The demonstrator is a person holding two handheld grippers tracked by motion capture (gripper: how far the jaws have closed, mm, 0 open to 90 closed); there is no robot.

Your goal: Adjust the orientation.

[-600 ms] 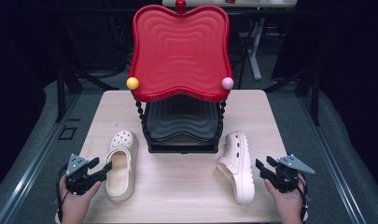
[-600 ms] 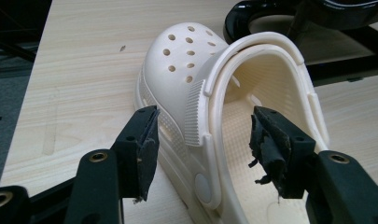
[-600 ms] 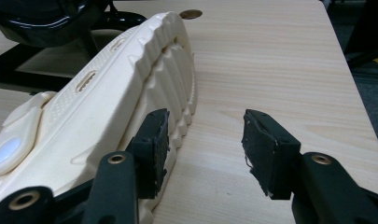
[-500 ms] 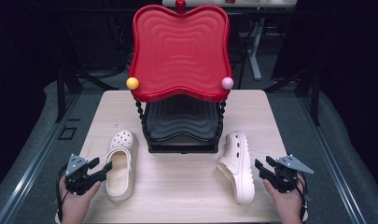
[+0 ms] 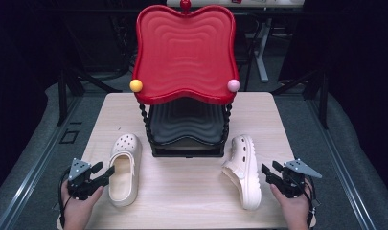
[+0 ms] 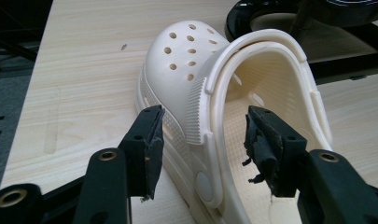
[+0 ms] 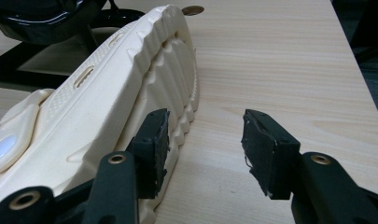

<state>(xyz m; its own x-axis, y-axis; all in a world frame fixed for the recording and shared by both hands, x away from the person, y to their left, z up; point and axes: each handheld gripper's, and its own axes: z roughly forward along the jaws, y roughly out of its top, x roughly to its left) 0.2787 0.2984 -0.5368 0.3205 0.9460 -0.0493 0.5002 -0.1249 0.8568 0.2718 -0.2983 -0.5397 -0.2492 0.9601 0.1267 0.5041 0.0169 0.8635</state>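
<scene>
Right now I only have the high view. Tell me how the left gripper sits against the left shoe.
Observer: The left gripper is open and straddles the left shoe's side wall, with one jaw outside the shoe and the other over its opening.
Operator: Now report the right side.
Observer: The right gripper is open too. The right shoe lies on its side, with the ridged edge of its sole next to one jaw. The gap between the jaws is over bare table, not over the shoe.
</scene>
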